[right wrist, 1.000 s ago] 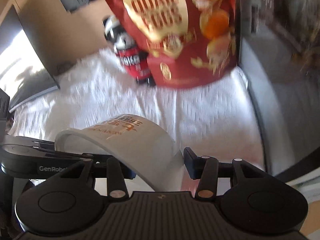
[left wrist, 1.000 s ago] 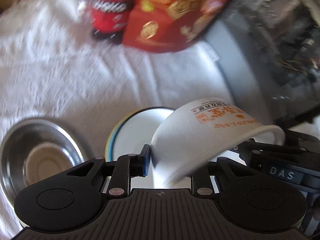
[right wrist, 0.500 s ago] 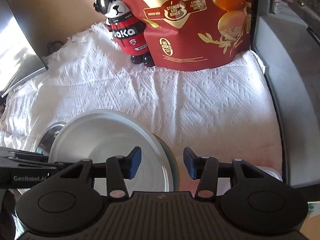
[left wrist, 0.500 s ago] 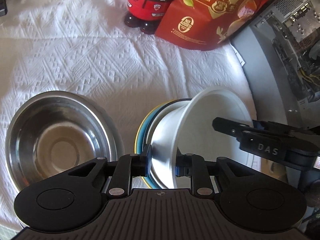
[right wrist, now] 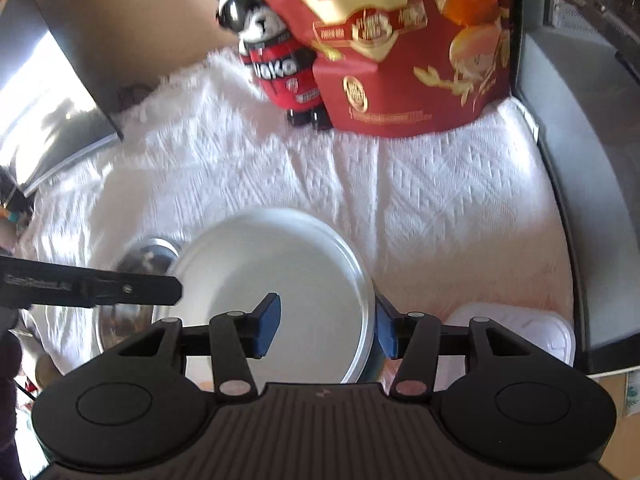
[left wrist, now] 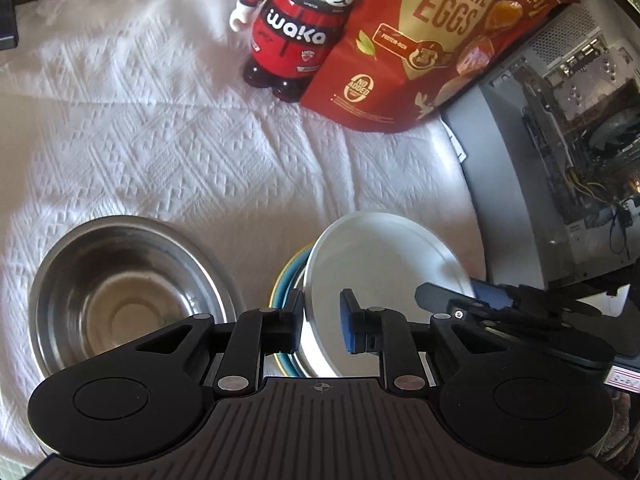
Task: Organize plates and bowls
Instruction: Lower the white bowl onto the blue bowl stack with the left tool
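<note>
White bowl (left wrist: 384, 252) sits mouth-up, nested on a stack of plates (left wrist: 285, 280) (blue and yellow rims peek out at its left), on the white woven cloth (left wrist: 160, 140). A round thing, so no long axis to note. Steel bowl (left wrist: 116, 300) stands upright just beside the stack, on its left.

My left gripper (left wrist: 322, 326) straddles the white bowl's near rim, jaws closing; the left pad touches the wall, the right one stands off it. My right gripper (right wrist: 326, 326) brackets the opposite rim, jaws opening, pads clear.

Readable: "QUAIL EGGS", "PROTEIN-RICH", "NO ADDED" on the red pouch (left wrist: 432, 44); "waka" on the bear figure (left wrist: 296, 28).
</note>
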Demonstrator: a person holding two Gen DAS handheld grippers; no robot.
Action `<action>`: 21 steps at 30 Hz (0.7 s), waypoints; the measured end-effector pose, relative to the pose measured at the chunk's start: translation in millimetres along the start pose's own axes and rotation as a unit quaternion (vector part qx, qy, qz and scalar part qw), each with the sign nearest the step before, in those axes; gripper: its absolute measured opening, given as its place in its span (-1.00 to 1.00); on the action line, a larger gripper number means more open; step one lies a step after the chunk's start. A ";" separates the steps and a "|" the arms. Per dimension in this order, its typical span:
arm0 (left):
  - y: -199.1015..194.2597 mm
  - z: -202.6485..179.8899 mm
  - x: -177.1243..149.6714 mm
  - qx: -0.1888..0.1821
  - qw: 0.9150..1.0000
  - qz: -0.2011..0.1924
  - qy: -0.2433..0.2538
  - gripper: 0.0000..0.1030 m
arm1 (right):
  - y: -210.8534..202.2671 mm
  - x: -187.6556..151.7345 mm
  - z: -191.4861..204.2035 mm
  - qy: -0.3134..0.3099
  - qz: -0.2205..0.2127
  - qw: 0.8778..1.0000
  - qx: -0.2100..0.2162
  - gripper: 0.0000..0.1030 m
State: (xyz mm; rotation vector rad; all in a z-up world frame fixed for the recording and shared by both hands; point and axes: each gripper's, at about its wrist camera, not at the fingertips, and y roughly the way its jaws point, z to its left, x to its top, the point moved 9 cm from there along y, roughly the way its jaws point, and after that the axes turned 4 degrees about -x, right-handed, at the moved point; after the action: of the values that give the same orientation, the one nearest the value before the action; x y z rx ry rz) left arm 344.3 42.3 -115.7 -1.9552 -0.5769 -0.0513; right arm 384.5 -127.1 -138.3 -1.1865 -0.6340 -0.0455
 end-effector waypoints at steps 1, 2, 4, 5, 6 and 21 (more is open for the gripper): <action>1.8 0.6 -0.9 0.004 1.000 0.004 0.004 -0.58 | -0.1 0.6 0.7 0.002 -0.001 1.000 -0.001 -0.01; 3.6 1.4 -2.2 0.007 1.000 0.008 0.007 -0.59 | 0.5 -0.2 1.0 0.002 -0.001 1.000 -0.001 -0.01; 6.9 2.3 -5.9 0.004 1.000 0.017 0.015 -0.60 | 3.4 -4.8 1.7 0.000 0.006 1.000 -0.003 -0.01; 8.4 2.1 -8.0 0.000 1.000 0.022 0.020 -0.60 | 5.2 -8.1 1.1 0.000 0.010 1.000 -0.006 -0.01; 9.8 1.6 -9.3 -0.002 0.999 0.026 0.024 -0.60 | 6.5 -10.3 0.7 0.000 0.014 1.000 -0.008 -0.01; -14.2 -1.0 -5.9 -0.027 0.999 -0.014 0.044 -0.60 | -13.3 -3.5 3.8 -0.035 -0.030 0.997 -0.056 0.01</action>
State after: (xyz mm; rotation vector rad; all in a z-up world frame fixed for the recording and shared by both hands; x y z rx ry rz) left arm 333.4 44.1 -105.0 -1.9856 -0.5490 -0.1717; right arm 375.3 -130.1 -127.9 -1.2810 -0.7369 -0.0917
